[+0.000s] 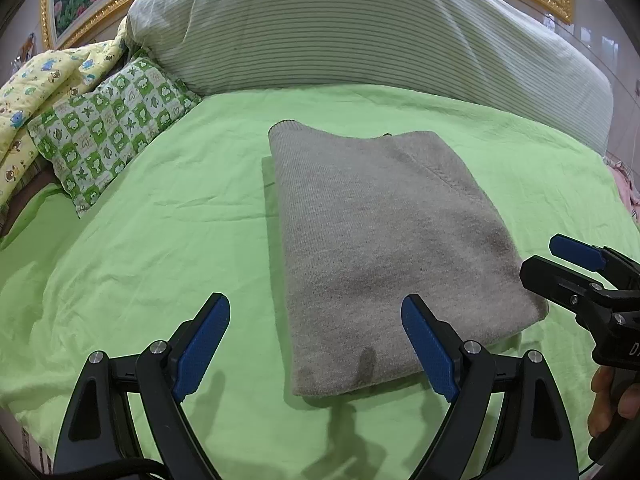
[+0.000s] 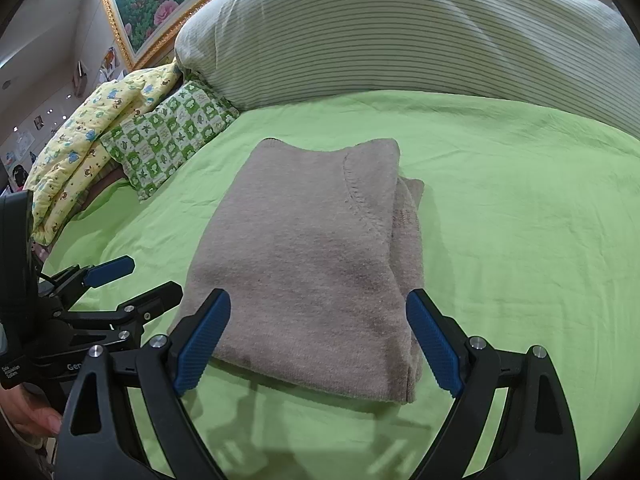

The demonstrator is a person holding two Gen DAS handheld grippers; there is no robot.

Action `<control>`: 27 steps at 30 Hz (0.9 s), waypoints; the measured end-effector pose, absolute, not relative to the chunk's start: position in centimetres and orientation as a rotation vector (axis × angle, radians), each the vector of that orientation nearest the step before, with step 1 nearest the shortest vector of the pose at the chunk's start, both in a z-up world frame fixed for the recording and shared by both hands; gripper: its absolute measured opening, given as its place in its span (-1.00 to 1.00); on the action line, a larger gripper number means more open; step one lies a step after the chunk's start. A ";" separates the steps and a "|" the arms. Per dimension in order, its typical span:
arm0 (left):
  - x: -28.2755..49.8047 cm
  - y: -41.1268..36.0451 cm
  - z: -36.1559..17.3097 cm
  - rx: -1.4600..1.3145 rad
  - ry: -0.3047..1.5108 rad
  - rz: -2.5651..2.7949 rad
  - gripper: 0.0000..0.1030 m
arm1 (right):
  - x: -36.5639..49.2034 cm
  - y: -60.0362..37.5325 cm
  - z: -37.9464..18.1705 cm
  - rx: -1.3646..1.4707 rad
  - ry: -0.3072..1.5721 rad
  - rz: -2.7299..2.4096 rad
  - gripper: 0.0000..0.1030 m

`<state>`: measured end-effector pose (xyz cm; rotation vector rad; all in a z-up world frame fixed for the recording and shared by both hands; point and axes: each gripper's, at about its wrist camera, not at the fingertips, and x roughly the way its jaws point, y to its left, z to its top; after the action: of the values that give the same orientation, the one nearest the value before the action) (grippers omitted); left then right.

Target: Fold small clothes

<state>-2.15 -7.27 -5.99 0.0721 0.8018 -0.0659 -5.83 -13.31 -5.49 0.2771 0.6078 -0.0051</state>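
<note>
Grey sweater (image 1: 384, 248) lies folded mid green sheet (image 1: 160, 260). Left claw (image 1: 316, 344) & right claw (image 2: 318, 344) both spread, empty, at near edge. Risk: careless nudge unfolds loose right-side layers.

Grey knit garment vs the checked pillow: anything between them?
Nothing: only bare green sheet lies between the grey knit garment and the checked pillow, seen in both wrist views.

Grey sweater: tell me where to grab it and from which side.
Grip the thick folded near edge of the grey sweater, coming in low from the front. That edge faces both open hand-held grippers and stands proud of the green sheet, so a finger could probably slide under.
</note>
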 end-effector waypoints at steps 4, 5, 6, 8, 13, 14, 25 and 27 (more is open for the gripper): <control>-2.1 -7.3 -6.0 0.071 0.803 -0.066 0.71 | -5.7 -13.5 -5.5 0.278 0.608 -0.004 0.74; -2.1 -7.3 -6.0 0.071 0.804 -0.068 0.71 | -5.7 -13.5 -5.5 0.279 0.608 -0.004 0.74; -2.0 -7.3 -6.0 0.072 0.804 -0.067 0.71 | -5.7 -13.5 -5.5 0.278 0.609 -0.004 0.74; -1.9 -7.4 -6.0 0.072 0.805 -0.068 0.71 | -5.7 -13.5 -5.5 0.279 0.609 -0.003 0.74; -1.8 -7.4 -6.0 0.072 0.806 -0.071 0.71 | -5.7 -13.5 -5.5 0.278 0.609 -0.005 0.74; -1.8 -7.4 -6.0 0.072 0.806 -0.072 0.71 | -5.7 -13.5 -5.5 0.280 0.610 -0.004 0.74; -1.7 -7.4 -6.0 0.068 0.805 -0.073 0.71 | -5.5 -13.7 -5.5 0.284 0.610 -0.005 0.74; -1.7 -7.4 -6.0 0.067 0.806 -0.071 0.71 | -5.4 -13.7 -5.5 0.285 0.610 -0.004 0.74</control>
<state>-1.68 -7.35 -5.97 0.0673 0.8056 -0.0711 -5.35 -13.74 -5.50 0.2850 0.6103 -0.0039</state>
